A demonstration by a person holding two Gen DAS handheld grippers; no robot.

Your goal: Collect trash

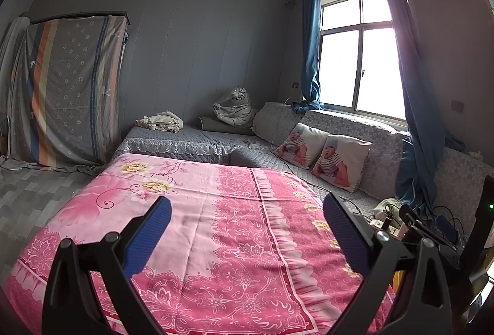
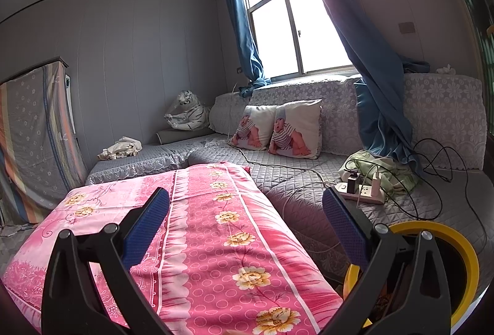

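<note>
We judge that we are at the searching step: nothing is picked up, and no clear piece of trash shows in either view. The largest thing before us is the pink floral cloth point(image 1: 234, 230), filling the lower centre of both frames, and its surface looks bare. Behind it, across the middle of the frames, runs the grey quilted sofa point(image 1: 197, 140). In the right wrist view a yellow-rimmed bin point(image 2: 463, 261) sits at the lower right, likely where trash belongs, though we cannot see inside it well. Upper right of that sits a power strip point(image 2: 361, 193) with chargers and cables, which is not trash.

The next move calls for sweeping the cameras toward the floor or sofa to find something worth collecting; the crumpled pale cloth point(image 1: 160, 120) left of centre might merit a look.

Both tongs stand wide apart: the left gripper point(image 1: 247, 236) and right gripper point(image 2: 247, 236) hold nothing and touch nothing, hovering above the pink cloth.
</note>
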